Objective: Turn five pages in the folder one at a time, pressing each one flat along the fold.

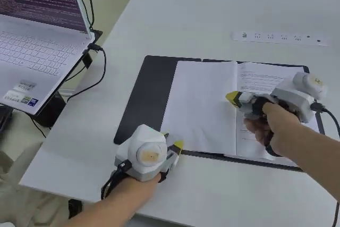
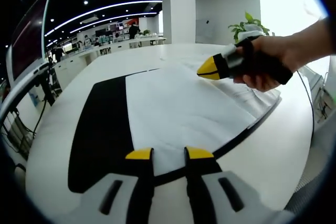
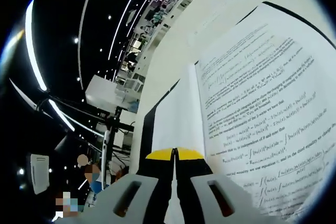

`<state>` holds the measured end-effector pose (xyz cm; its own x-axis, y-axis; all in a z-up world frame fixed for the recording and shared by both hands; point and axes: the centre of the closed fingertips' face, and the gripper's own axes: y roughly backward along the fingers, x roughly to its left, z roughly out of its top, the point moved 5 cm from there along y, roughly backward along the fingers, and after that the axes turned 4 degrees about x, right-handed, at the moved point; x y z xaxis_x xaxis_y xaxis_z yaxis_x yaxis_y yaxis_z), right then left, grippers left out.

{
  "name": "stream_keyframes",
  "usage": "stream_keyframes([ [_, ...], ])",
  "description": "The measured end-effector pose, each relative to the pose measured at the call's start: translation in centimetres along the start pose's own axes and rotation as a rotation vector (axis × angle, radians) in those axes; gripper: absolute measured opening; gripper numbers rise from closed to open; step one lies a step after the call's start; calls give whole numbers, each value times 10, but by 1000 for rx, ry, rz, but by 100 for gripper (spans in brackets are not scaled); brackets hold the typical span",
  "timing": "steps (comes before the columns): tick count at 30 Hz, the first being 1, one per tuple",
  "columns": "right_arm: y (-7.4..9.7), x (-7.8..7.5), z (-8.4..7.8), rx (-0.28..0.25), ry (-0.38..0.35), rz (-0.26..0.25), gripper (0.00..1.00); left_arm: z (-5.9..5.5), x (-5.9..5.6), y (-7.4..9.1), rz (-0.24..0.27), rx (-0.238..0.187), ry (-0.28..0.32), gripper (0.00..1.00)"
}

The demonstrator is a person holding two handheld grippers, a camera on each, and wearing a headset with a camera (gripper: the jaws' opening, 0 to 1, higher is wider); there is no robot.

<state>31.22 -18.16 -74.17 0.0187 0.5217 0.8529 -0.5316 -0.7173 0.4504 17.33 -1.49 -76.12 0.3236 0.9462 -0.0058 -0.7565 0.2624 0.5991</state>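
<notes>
A black folder [image 1: 141, 97] lies open on the white table. A blank white page [image 1: 202, 104] lies on its left half and a printed page [image 1: 263, 75] on its right half. My right gripper [image 1: 232, 98] is shut, its yellow tips resting at the fold between the two pages [image 3: 175, 154]. My left gripper [image 1: 178, 145] sits at the folder's near edge. Its jaws stand a little apart over the blank page's lower edge [image 2: 163, 154], with nothing held. The right gripper [image 2: 210, 67] and the hand holding it appear in the left gripper view above the page [image 2: 178, 103].
An open white laptop [image 1: 37, 30] stands at the left, with black cables [image 1: 98, 75] trailing off the table edge. A white power strip [image 1: 281, 38] lies beyond the folder. Bare table [image 1: 212, 3] stretches beyond the folder.
</notes>
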Motion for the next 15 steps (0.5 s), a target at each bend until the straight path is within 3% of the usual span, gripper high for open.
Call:
stream_keyframes([
  [3, -6, -9, 10, -4, -39, -7, 0, 0, 0, 0, 1, 0, 2, 21],
  [5, -10, -15, 18, -30, -111, -10, 0, 0, 1, -1, 1, 0, 2, 21],
  [15, -26, -20, 37, -79, -165, 8, 0, 0, 1, -1, 5, -2, 3, 21],
])
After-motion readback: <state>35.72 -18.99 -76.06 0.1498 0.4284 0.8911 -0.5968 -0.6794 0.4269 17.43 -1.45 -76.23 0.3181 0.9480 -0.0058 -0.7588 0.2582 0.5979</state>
